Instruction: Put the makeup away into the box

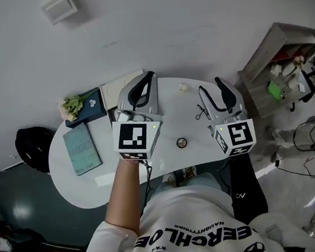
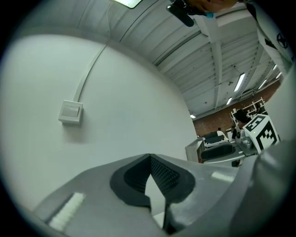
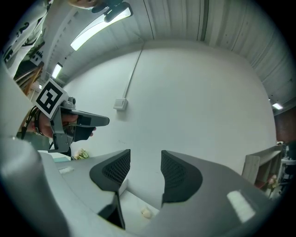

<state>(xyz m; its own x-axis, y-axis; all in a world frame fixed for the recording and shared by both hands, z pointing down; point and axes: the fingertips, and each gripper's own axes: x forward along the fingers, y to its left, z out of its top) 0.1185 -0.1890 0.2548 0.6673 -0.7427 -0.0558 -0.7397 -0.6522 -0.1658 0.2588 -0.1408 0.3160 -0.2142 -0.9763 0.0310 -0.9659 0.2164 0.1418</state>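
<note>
Both my grippers hang over the white bench (image 1: 79,181), whose far edge meets the bare wall and whose rounded near edge curves just before my torso. Open top lies between the grippers and along the near rim. The left end carries a teal book (image 1: 81,149) and a dark case (image 1: 93,111) topped with flowers (image 1: 71,106). My left gripper (image 1: 148,79) has its pads pressed together at the tips, holding nothing, near the white box (image 1: 114,91) by the wall. My right gripper (image 1: 212,89) stands narrowly parted and empty. The small round makeup pot (image 1: 181,143) sits on the bench between the two grippers, touching neither, and is nearer me than their tips.
</note>
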